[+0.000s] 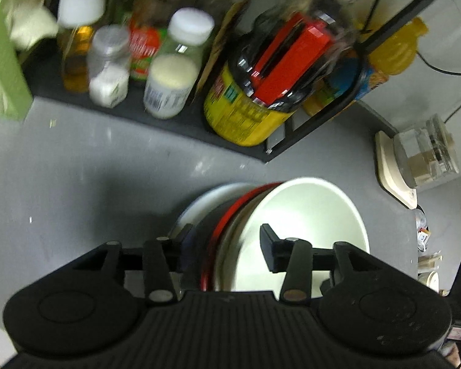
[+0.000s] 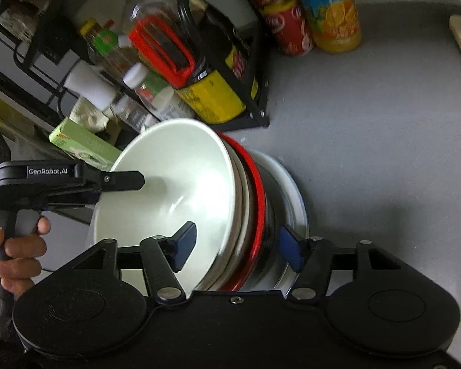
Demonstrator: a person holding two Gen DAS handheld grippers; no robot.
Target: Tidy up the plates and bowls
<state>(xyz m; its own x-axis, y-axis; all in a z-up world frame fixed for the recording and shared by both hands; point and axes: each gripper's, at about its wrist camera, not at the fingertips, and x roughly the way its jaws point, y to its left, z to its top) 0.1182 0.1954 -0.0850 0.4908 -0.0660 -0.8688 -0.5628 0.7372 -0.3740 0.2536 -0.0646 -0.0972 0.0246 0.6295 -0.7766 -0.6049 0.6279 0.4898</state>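
Dim indoor light, glare inside the white bowl (image 1: 301,215), motion-blurred bottles (image 1: 175,64), perhaps overhead lighting, fisheye-warped edges

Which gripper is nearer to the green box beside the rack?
Left. In the right wrist view the left gripper reaches over the white bowl just below the green box; the right gripper straddles the stack's near edge, farther away.
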